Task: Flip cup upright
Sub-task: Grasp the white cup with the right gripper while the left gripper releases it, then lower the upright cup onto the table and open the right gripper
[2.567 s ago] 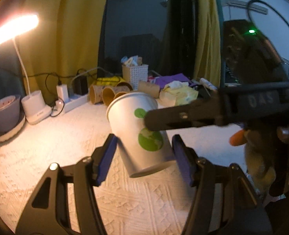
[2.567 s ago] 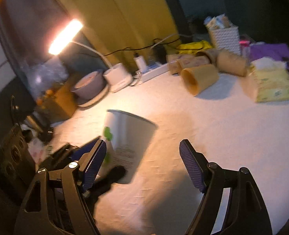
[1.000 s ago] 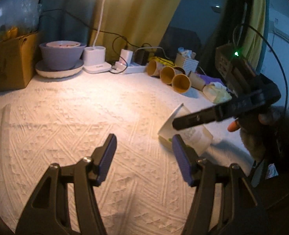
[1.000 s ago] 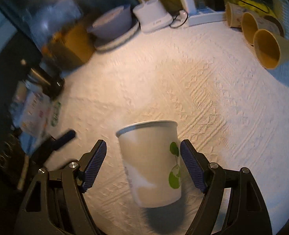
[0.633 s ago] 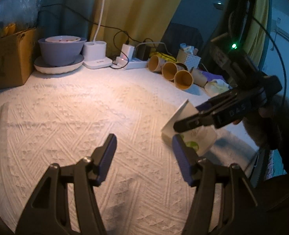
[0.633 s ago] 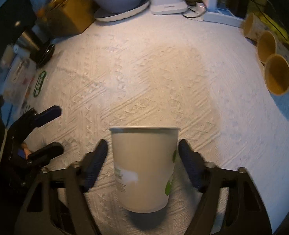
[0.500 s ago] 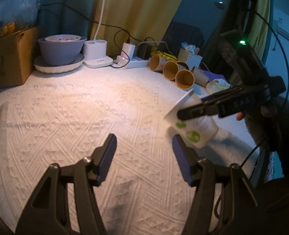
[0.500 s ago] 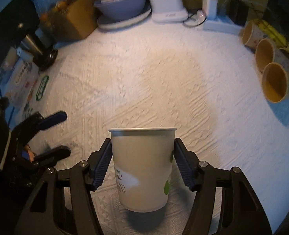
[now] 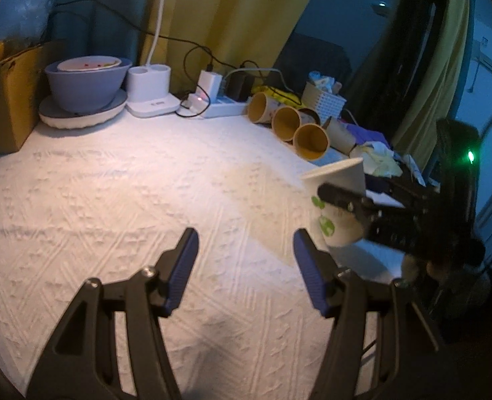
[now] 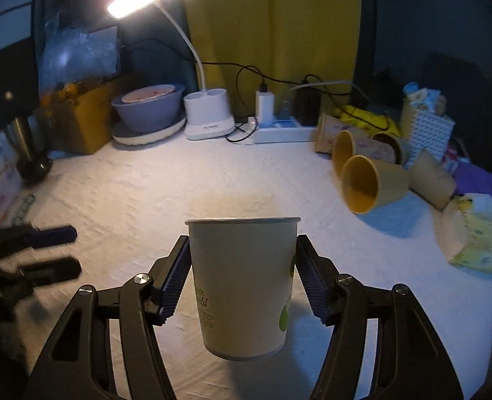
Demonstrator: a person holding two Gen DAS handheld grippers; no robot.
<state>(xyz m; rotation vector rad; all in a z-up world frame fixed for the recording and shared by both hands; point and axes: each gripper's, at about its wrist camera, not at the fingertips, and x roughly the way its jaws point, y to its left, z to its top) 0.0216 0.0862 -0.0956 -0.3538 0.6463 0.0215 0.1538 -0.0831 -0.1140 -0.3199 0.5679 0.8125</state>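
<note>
The right gripper [image 10: 242, 280] is squeezed tight on the white paper cup [image 10: 242, 286]. One blue pad presses on each side of the cup. The cup sits right between the two fingers, with its open top up and its bottom down. It has green spots on its side. From the left wrist view the cup [image 9: 337, 206] leans a little and its bottom looks lifted above the desk [image 9: 112, 200].

The left gripper [image 9: 244, 266] has its fingers spread wide apart, with nothing between them. It hangs over the white bumpy cloth on the desk. The cup is off to its right side, past its right finger.

Far ahead of the right gripper stand a white lamp [image 10: 206, 113], a grey bowl [image 10: 149, 106] on a plate and a power strip [image 10: 282, 131]. Ahead and to its right lie some brown cups [image 10: 372, 183] on their sides, and a yellow tissue pack [image 10: 475, 240] is nearer on the right.
</note>
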